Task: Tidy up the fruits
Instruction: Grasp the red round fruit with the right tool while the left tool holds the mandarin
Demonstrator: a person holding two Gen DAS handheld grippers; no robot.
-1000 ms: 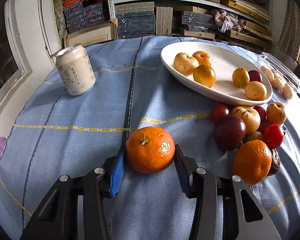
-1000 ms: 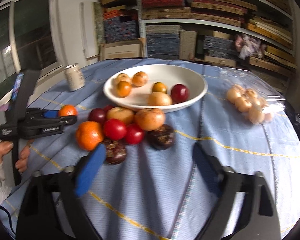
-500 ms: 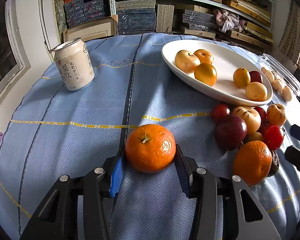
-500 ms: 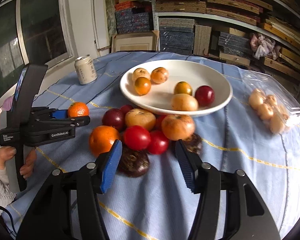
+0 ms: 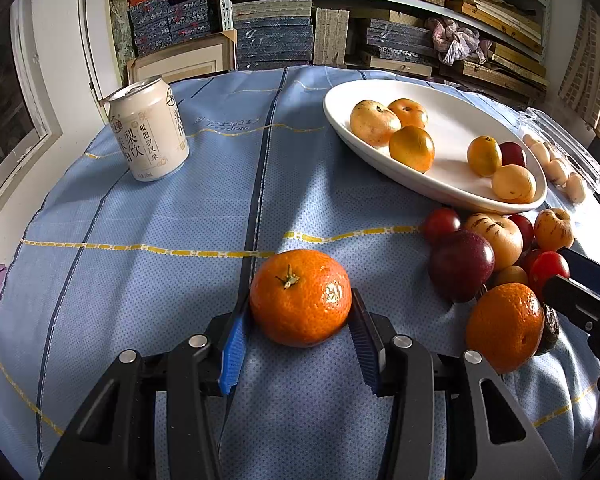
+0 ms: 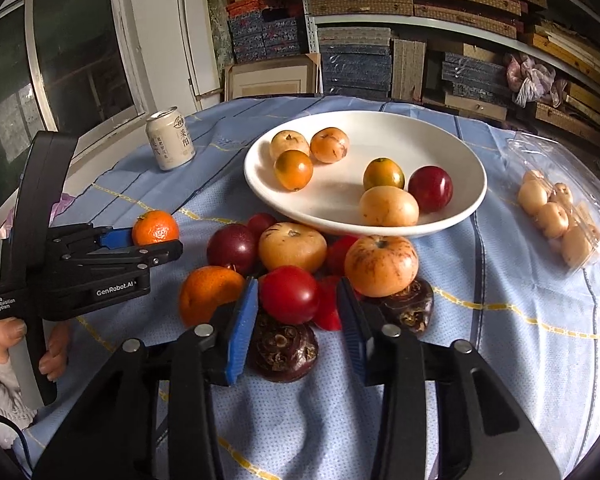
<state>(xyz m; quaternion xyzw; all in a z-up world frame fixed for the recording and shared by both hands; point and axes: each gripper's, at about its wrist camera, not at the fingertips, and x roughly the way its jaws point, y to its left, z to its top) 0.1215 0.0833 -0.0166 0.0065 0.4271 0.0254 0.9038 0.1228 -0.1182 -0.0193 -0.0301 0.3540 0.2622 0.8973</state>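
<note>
- Left gripper (image 5: 300, 316): jaws clamped on a mandarin (image 5: 301, 297), one pad against each flank. The fruit's underside rests on the cloth (image 5: 160, 208); its far side is hidden from this camera.
- Mandarin: bright orange, pitted skin, green stem stub on top, a glare spot toward the right pad.
- Right gripper (image 6: 296, 312): jaws closing about a red tomato (image 6: 290, 294). The left pad lies at its flank; the gap at the right pad is masked by another red fruit (image 6: 327, 304), so contact there cannot be judged.
- Beneath the tomato, nearer the jaw roots, sits a dark, wrinkled fruit (image 6: 283, 354), half covered by the tomato.
- Just outside the left jaw: an orange (image 6: 208, 294), partly cut off by the pad. Just outside the right jaw: a speckled apple (image 6: 381, 266) over a second dark fruit (image 6: 410, 306), mostly hidden.
- Ahead of the jaws: a plum (image 6: 233, 249) and a pale apple (image 6: 293, 247); a further red fruit behind them is barely seen.
- Beyond the heap: a white plate (image 6: 460, 208) holding six fruits.
- Far left of the jaws: a can (image 6: 170, 138). Far right: a clear bag (image 6: 556, 208) of small tan fruits, kind hard to make out.
- A hand (image 6: 20, 344) grips the left handle, cut off at the edge of view.
</note>
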